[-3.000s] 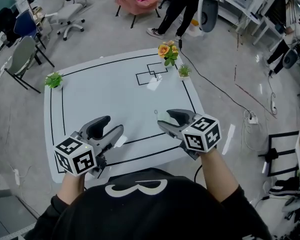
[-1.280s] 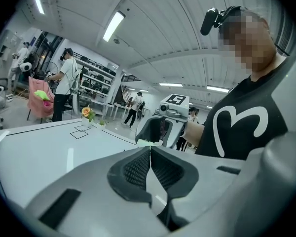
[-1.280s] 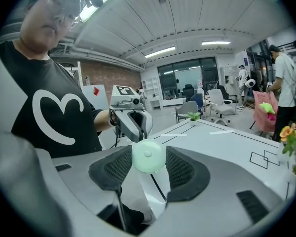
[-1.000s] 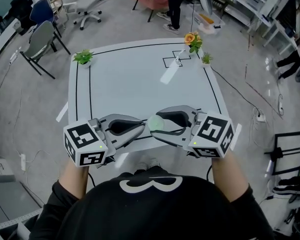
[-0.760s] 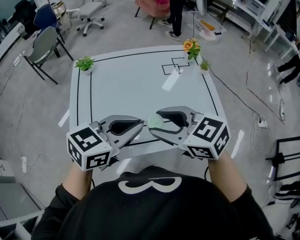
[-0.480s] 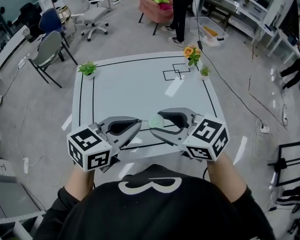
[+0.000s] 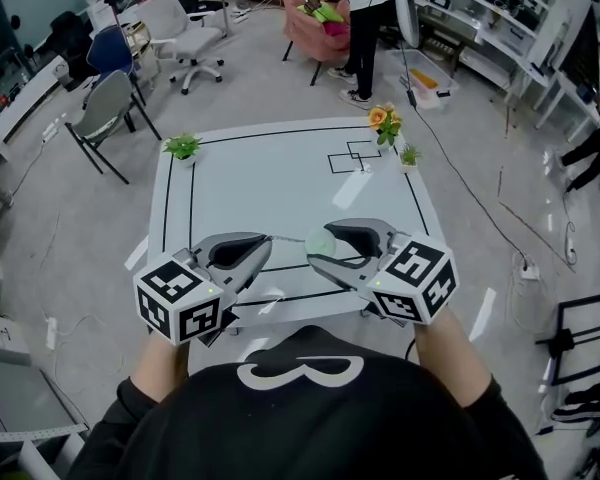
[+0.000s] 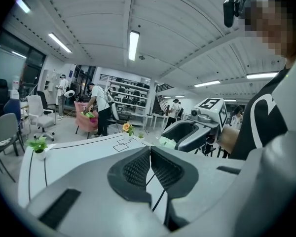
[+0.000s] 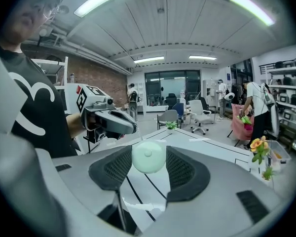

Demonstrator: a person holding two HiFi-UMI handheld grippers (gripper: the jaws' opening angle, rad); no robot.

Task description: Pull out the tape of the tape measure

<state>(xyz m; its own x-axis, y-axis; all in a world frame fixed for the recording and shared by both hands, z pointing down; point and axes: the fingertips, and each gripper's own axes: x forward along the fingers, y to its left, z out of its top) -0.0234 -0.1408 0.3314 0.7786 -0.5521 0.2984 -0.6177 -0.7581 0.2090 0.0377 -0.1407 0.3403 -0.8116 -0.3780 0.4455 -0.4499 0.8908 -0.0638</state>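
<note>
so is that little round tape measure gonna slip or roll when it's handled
Probably light: the tape measure looks small in the right gripper. Its smooth round case looks slippery, and would likely roll if set edgewise on the table.

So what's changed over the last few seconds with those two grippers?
The left gripper moved in beside the right gripper, then they drew apart a little, leaving a thin tape, pinched by the left gripper, stretched between them. Unchanged: the right gripper's hold on the pale green tape measure.
</note>
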